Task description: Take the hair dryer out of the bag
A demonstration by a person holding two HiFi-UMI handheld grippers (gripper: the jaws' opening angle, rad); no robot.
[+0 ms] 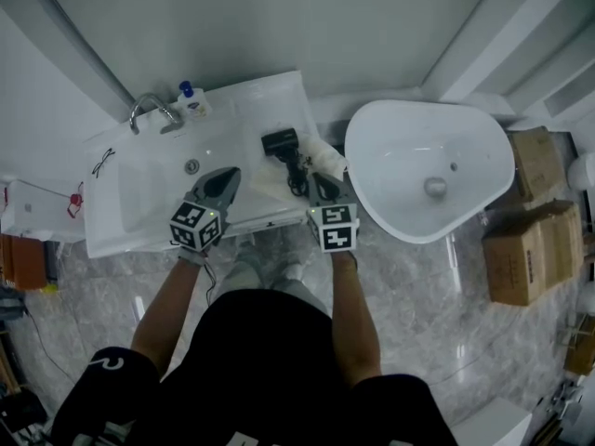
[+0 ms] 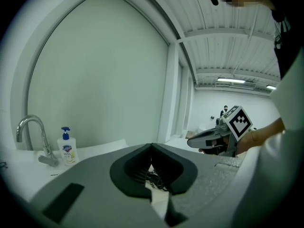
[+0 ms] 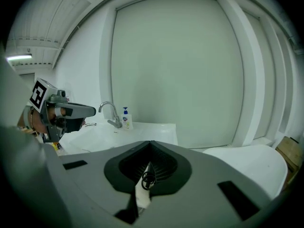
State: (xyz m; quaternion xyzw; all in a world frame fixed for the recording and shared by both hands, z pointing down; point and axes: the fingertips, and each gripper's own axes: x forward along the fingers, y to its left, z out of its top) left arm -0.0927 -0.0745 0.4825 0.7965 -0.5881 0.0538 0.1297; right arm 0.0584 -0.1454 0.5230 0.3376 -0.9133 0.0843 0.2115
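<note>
White bathroom worktop (image 1: 265, 96) carries a tap (image 1: 153, 110), a soap bottle (image 1: 192, 102) and, near its right end, the black hair dryer (image 1: 281, 144). A crumpled white bag (image 1: 325, 159) lies against the hair dryer's right side, and the cord (image 1: 297, 180) trails toward the front edge. The left gripper (image 1: 229, 173) hangs over the worktop, jaws closed together. The right gripper (image 1: 321, 182) sits at the bag's edge, jaws closed on a strip of white bag with a loop of cord beside it.

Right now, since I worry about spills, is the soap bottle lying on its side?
No, the soap bottle stands upright on the sink counter, just beside the faucet.
</note>
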